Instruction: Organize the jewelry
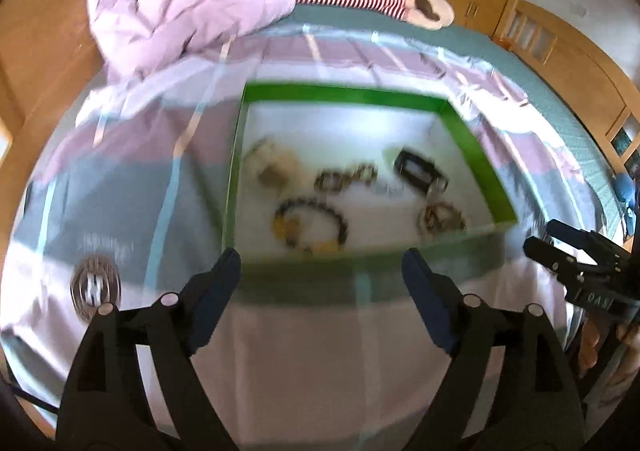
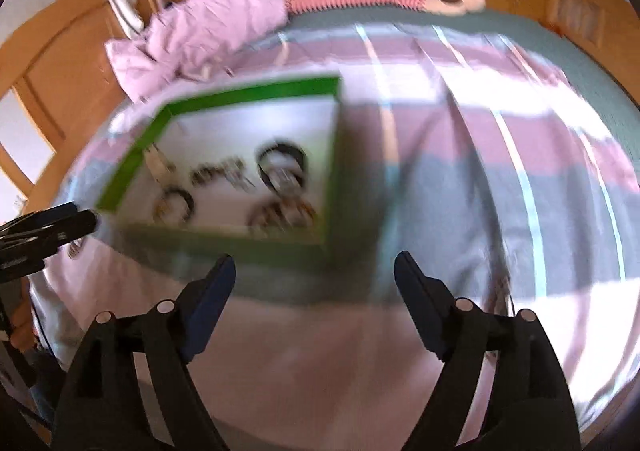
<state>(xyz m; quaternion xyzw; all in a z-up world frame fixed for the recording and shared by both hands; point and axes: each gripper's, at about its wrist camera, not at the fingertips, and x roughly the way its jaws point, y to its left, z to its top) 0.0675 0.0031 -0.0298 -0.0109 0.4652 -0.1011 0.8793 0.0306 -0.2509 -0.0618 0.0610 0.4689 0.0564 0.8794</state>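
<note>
Left wrist view: the left gripper (image 1: 320, 267) hangs wide open and empty before the green box (image 1: 344, 95), where about 6 bracelets (image 1: 312, 223) lie. 1 coiled bracelet (image 1: 95, 287) sits on the striped bedspread (image 1: 320, 351), well left of the box. I'd say that one goes next, needing a reach left. The right gripper (image 2: 314, 271) is also spread, empty. "DAS" shows on its body; the rest is cut off.

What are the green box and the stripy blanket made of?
The green box looks like cardboard: thin, flat, straight walls with sharp corners and a matte white inside. The blur leaves it open; it could be thin plastic. The blanket is soft woven cloth: it folds and wrinkles, with pink, grey and white bands and no shine.
</note>
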